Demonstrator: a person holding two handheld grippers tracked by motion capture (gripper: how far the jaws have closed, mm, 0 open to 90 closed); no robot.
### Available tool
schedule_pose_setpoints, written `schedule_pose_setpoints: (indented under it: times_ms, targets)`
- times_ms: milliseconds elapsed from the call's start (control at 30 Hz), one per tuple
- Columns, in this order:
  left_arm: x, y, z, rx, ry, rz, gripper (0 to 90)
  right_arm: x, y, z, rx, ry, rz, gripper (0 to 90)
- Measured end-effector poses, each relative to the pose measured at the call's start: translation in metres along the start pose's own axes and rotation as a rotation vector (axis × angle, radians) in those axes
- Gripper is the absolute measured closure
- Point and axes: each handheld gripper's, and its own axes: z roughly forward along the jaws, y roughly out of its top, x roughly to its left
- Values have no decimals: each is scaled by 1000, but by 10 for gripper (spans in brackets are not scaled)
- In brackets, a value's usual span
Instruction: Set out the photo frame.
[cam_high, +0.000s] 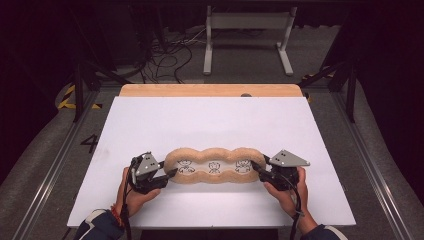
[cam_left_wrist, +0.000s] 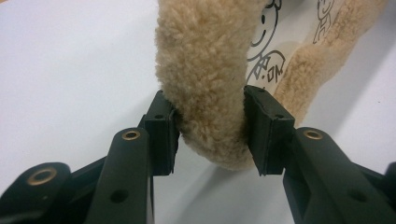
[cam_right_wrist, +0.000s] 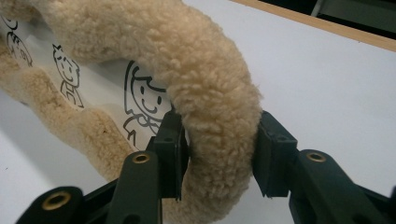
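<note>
A long tan fleece frame (cam_high: 215, 166) with three lobes is laid across the near middle of the white surface (cam_high: 210, 120). Three cartoon figures (cam_high: 214, 167) are seen printed on the white panel inside its fluffy rim. Its left end is clamped between the fingers (cam_left_wrist: 161, 133) of the left gripper (cam_high: 171, 173), and its right end is pinched between the fingers (cam_right_wrist: 173, 140) of the right gripper (cam_high: 255, 166). Each gripper is held in a hand at the near edge. A wooden strip (cam_high: 210, 90) is seen along the far edge.

dark room, grey floor (cam_high: 240, 70), white table (cam_high: 210, 125)
</note>
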Motion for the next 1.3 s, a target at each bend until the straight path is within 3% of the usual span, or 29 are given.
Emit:
schedule_pose_setpoints:
  times_ms: [300,700,1000,1300]
  targets:
    - [0,0,1,-7,0,6,580,-1,-3,-2,-4,9,13,593]
    - [1,-1,2,-17,5,20,573,-3,-5,1,9,35,38,523]
    - [-1,0,3,-15,20,47,541,-1,0,3,21,32,20,481]
    - [-5,4,0,-14,7,78,397,-2,8,-1,19,65,-61,371]
